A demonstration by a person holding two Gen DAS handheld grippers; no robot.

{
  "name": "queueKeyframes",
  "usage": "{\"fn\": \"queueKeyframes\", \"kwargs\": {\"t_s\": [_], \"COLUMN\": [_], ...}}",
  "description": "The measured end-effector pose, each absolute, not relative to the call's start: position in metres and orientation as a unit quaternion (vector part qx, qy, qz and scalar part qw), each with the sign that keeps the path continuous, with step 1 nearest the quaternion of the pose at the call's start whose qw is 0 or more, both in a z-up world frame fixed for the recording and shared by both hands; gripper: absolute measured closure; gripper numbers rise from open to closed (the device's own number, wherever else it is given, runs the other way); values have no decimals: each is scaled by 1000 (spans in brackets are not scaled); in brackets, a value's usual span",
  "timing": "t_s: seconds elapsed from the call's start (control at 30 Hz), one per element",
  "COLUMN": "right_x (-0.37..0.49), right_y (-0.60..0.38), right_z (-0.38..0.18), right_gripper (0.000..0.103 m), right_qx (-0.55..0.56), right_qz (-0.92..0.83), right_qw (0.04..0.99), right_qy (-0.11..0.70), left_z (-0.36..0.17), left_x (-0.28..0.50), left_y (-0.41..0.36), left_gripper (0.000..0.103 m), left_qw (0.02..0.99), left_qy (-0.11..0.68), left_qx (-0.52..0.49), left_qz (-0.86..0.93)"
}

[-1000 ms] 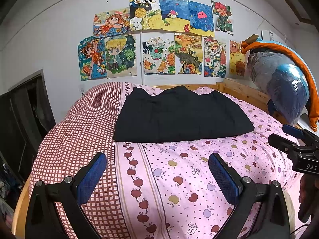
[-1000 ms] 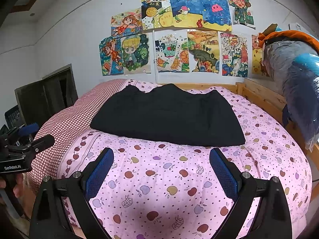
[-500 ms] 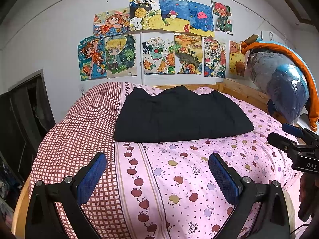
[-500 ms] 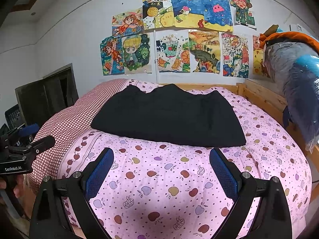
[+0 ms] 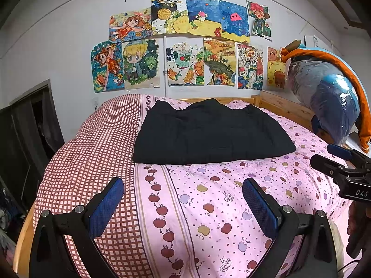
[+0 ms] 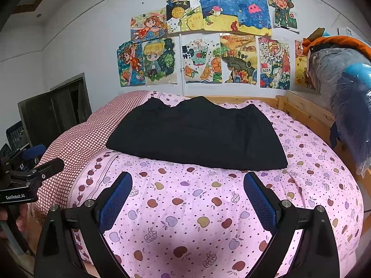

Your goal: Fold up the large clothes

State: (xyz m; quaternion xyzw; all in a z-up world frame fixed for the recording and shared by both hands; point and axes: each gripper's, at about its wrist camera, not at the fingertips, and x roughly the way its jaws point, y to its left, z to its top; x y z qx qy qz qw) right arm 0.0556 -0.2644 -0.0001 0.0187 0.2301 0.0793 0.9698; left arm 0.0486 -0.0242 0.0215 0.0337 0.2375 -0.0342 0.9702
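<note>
Left wrist view: both grippers hang back from a black garment (image 5: 212, 134) lying flat on the bed (image 5: 231, 199).

Left gripper (image 5: 182, 199) and right gripper (image 6: 187, 195) have jaws spread wide, holding nothing, well short of the cloth, which lies toward the far end of the quilt. It looks partly folded already; next, I judge, each gripper must reach forward and pinch a near corner.
</note>
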Motion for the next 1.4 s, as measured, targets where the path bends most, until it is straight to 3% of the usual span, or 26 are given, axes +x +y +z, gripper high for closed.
{"fn": "queueKeyframes", "kwargs": {"t_s": [1.4], "right_x": [57], "right_y": [-260], "right_z": [-3], "right_gripper": [9], "right_qx": [17], "right_qz": [83], "right_qw": [969], "right_qy": [232], "left_z": [15], "left_x": [48], "left_y": [-22], "left_gripper": [0], "left_qw": [969], "left_qy": [241], "left_qx": [34], "left_qz": [-38]}}
